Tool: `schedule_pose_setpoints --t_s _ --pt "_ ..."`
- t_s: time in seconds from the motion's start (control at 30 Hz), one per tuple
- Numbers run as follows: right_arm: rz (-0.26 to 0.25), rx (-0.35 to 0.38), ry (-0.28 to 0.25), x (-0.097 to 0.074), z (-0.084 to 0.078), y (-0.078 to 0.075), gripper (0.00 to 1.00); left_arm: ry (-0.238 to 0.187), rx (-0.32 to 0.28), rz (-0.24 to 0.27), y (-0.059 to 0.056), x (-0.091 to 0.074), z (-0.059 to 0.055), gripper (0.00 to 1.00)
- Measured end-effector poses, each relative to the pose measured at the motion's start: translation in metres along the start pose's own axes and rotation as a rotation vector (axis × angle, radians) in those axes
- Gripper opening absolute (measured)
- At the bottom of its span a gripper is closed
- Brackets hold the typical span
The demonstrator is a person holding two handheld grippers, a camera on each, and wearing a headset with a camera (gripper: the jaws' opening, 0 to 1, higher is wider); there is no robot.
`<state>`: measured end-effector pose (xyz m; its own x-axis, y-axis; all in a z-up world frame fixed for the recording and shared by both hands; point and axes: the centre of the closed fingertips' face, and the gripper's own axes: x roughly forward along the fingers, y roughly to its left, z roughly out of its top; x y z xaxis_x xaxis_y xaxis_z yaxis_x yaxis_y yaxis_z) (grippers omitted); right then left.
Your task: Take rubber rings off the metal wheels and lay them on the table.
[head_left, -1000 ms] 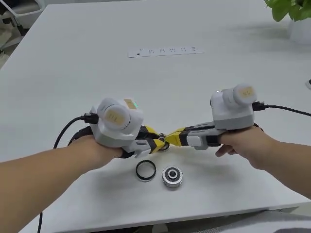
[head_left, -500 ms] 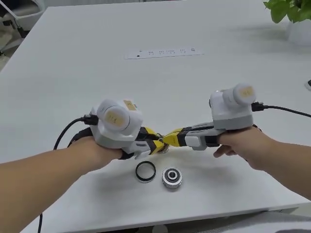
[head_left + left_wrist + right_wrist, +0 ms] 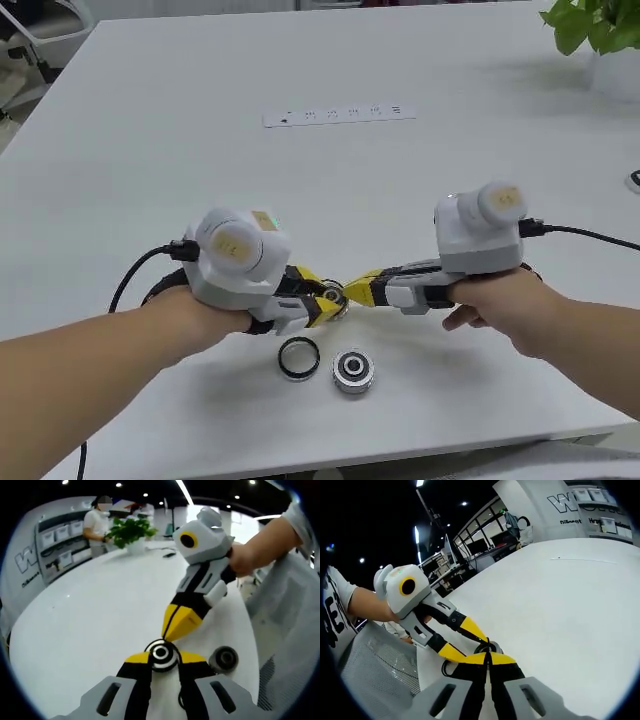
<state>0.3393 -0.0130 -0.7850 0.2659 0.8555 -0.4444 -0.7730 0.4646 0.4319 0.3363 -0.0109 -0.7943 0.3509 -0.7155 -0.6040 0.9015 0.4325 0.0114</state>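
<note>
Over a white table (image 3: 400,180), the left gripper (image 3: 162,657) is clamping a metal wheel (image 3: 161,654) while the right gripper (image 3: 487,653), jaws pressed together, is picking at its rubber ring (image 3: 161,643), which probably needs peeling outward next, then laying beside the freed ring (image 3: 299,358).

White table (image 3: 150,150): rubber ring (image 3: 298,358) beside metal wheel (image 3: 352,368); power strip (image 3: 338,115) farther back.

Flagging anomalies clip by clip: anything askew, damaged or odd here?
Nothing stands out. A rubber ring lies flat beside a wheel on the table; the left tool grips a second wheel, right tool shut at its edge.
</note>
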Motion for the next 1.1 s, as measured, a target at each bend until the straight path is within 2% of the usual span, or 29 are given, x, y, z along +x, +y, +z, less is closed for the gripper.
schedule_pose_setpoints --t_s 0.1,0.27,0.47,0.8,1.1 --pt "0.003 0.008 -0.001 0.001 0.0 -0.001 0.0 -0.005 0.013 -0.016 -0.006 -0.003 0.002 0.27" --pt "0.012 0.016 -0.006 0.001 0.002 0.001 0.0 -0.036 0.002 -0.031 -0.008 -0.01 0.007 0.29" --pt "0.031 0.025 -0.016 0.001 0.005 0.005 0.0 -0.081 -0.003 -0.034 -0.01 -0.02 0.017 0.33" --pt "0.054 0.033 -0.03 0.0 0.012 0.011 0.0 -0.107 0.01 -0.038 -0.015 -0.04 0.019 0.42" --pt "0.074 0.037 -0.044 -0.002 0.021 0.018 0.0 -0.158 -0.004 -0.037 -0.019 -0.06 0.03 0.49"
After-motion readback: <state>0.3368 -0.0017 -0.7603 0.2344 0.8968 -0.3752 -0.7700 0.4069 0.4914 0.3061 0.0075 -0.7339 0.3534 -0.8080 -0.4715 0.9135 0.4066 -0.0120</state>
